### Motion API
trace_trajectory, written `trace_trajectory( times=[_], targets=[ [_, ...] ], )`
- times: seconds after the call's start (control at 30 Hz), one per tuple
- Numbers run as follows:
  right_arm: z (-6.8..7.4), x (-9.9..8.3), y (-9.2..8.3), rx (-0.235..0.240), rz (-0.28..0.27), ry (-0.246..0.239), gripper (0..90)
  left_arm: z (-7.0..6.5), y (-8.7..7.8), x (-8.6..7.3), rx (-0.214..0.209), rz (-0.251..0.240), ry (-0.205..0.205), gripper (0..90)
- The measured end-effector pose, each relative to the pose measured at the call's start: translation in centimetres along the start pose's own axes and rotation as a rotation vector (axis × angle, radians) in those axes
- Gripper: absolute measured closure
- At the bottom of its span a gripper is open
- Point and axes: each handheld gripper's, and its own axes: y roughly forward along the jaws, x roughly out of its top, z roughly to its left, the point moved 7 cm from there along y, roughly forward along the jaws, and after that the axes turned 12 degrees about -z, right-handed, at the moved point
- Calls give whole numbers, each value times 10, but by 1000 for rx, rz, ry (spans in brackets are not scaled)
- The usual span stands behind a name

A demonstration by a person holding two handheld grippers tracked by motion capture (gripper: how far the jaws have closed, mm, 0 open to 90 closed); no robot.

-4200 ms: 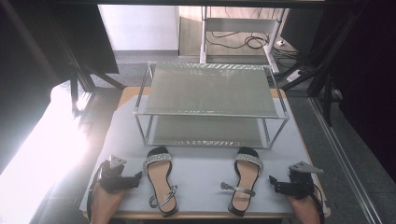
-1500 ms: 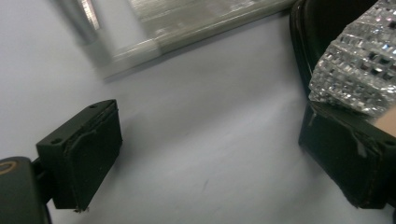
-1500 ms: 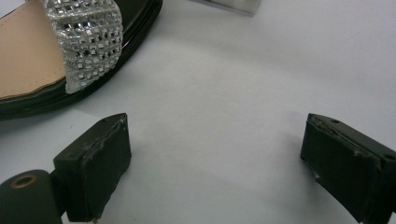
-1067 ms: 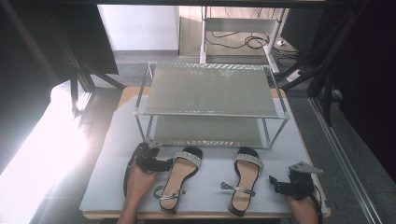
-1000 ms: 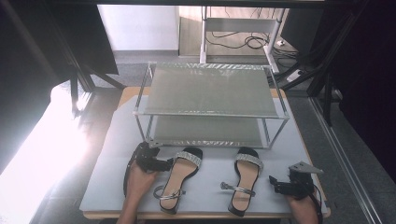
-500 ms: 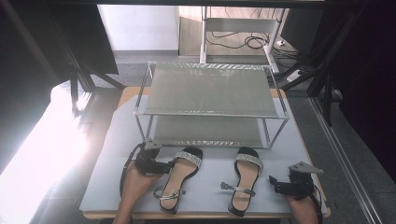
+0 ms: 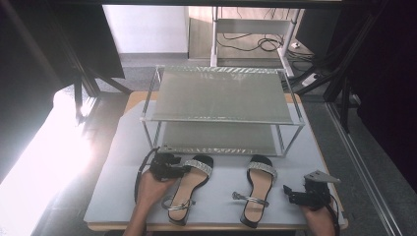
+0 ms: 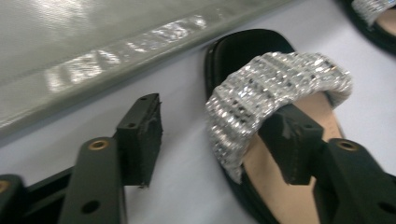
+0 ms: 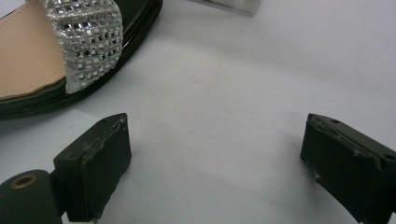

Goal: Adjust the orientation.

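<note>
Two black sandals with glittering silver straps lie on the grey table. My left gripper point(image 7: 183, 169) is at the toe of the left sandal point(image 7: 184, 194). In the left gripper view one jaw sits on the tan insole under the strap point(image 8: 275, 88), the other stands outside on the table. The left gripper point(image 8: 215, 115) has just been closing its jaws, but a gap remains at the strap's outer side. My right gripper point(image 7: 289, 194) rests open beside the right sandal point(image 7: 258, 189). The right gripper point(image 9: 215, 135) has bare table between its pads, and that sandal point(image 9: 32, 60) lies off to its upper left.
A two-tier metal shoe rack point(image 7: 221, 98) with mesh shelves stands just behind the sandals; its lower shelf edge point(image 8: 93, 74) is close to the left gripper. The table's front edge point(image 7: 216, 227) runs under the forearms. Cables lie on the floor beyond.
The left hand has come from the front left corner to the left sandal's strap, and that sandal now lies angled, toe to the right. The right gripper has stayed put.
</note>
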Motion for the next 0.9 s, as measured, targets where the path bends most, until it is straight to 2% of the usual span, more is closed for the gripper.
trace_trajectory(
  times=[0.03, 0.07, 0.1, 0.23, 0.4, 0.43, 0.47, 0.5, 0.77, 0.83, 0.9],
  targets=[
    [0, 0, 0, 0, 0, -1, 80, 0, 2, -1, -12, 1, -3, 431],
    [0, 0, 0, 0, 0, -1, 80, -1, 4, -1, -40, -5, -32, 460],
    [0, 0, 0, 0, 0, -1, 80, -2, 5, -1, -51, -10, -45, 470],
    [0, 0, 0, 0, 0, 0, 80, -5, 5, -2, -81, -28, -63, 601],
    [0, 0, 0, 0, -1, -1, 80, -3, 4, -1, -68, -30, -96, 664],
    [0, 0, 0, 0, -1, -1, 80, -2, 4, 0, -74, -25, -135, 675],
    [0, 0, 0, 0, -1, -1, 80, -2, 4, 0, -74, -25, -135, 681],
    [0, 0, 0, 0, 0, -1, 81, -1, 4, 0, -78, -18, -155, 687],
    [0, 0, 0, 1, 0, 0, 80, 2, -1, 5, -70, 7, -195, 705],
    [0, 0, 0, 0, 0, 0, 80, 3, -5, 10, -99, -9, -230, 706],
    [0, 0, 0, 0, 0, 0, 80, 5, -8, 13, -108, -20, -253, 708]
  ],
)
